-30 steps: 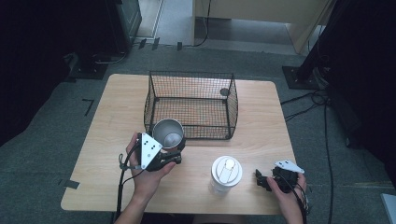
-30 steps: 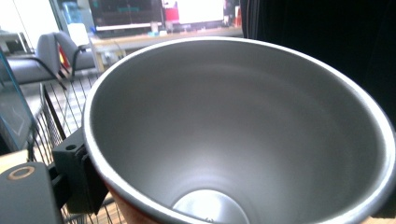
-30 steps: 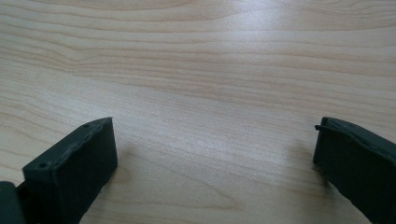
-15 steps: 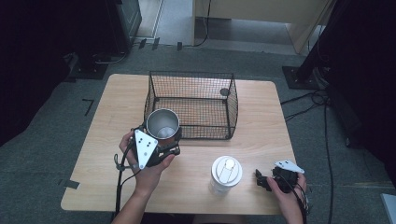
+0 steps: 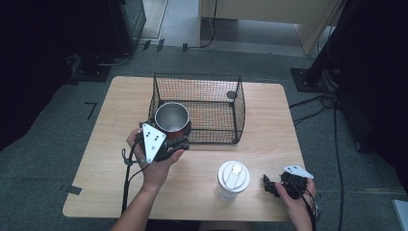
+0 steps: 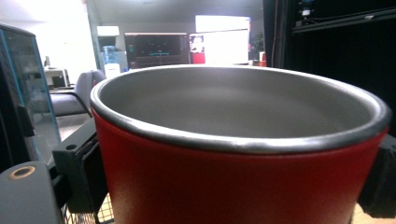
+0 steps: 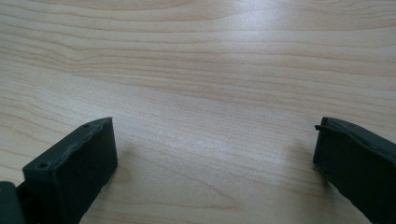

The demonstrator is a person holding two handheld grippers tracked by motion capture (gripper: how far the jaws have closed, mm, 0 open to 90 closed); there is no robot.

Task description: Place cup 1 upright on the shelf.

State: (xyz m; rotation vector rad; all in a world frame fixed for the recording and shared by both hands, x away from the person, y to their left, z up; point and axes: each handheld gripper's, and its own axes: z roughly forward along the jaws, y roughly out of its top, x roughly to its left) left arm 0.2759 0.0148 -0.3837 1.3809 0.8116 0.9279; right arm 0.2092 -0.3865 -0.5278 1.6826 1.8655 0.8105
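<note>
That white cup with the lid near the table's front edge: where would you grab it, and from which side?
Grip the white cup around its body below the lid, coming in level from its right, where the open right tongs rest on the table. It stands upright and round, and the wider lid gives no side hold.

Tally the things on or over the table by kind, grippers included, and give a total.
Red steel cup, held in the left gripper at the basket's near left corner: 1
White lidded tumbler: 1
Wire basket: 1
Small dark round object inside the basket: 1
Grippers, counting the right gripper resting open on the table: 2
Total: 6
</note>
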